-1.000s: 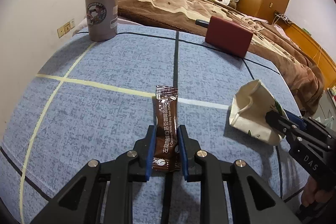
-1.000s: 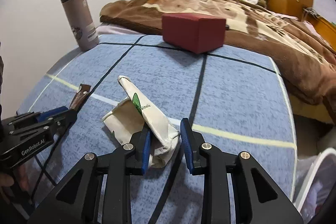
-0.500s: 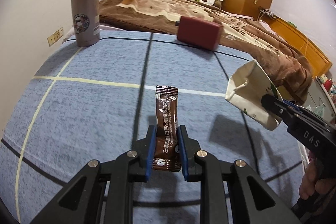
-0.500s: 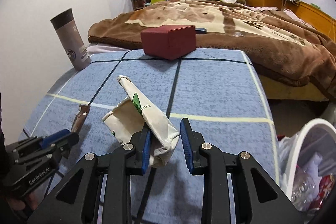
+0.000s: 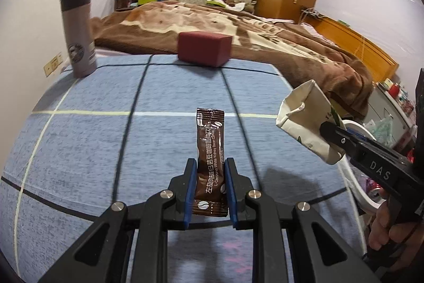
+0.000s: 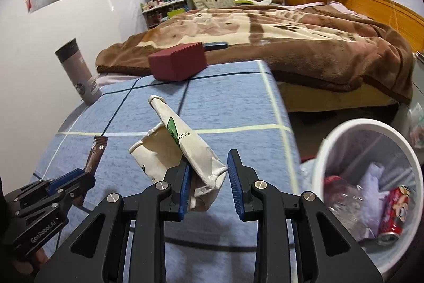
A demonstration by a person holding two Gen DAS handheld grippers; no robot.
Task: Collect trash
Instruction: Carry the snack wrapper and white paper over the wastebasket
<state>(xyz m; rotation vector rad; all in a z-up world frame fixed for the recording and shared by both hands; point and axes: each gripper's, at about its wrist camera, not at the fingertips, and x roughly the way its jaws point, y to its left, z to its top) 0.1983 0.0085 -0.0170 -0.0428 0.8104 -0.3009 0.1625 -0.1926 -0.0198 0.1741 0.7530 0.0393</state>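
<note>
My left hand-held gripper (image 5: 210,186) clamps the coffee sachet (image 5: 210,150), my right hand-held gripper (image 6: 208,183) the crushed paper cup (image 6: 182,150); both remain to drop into the bin (image 6: 328,147).

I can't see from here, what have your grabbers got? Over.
Left gripper shut on coffee sachet. Right gripper holding crumpled paper cup. Trash bin at right, nothing in the way.
</note>
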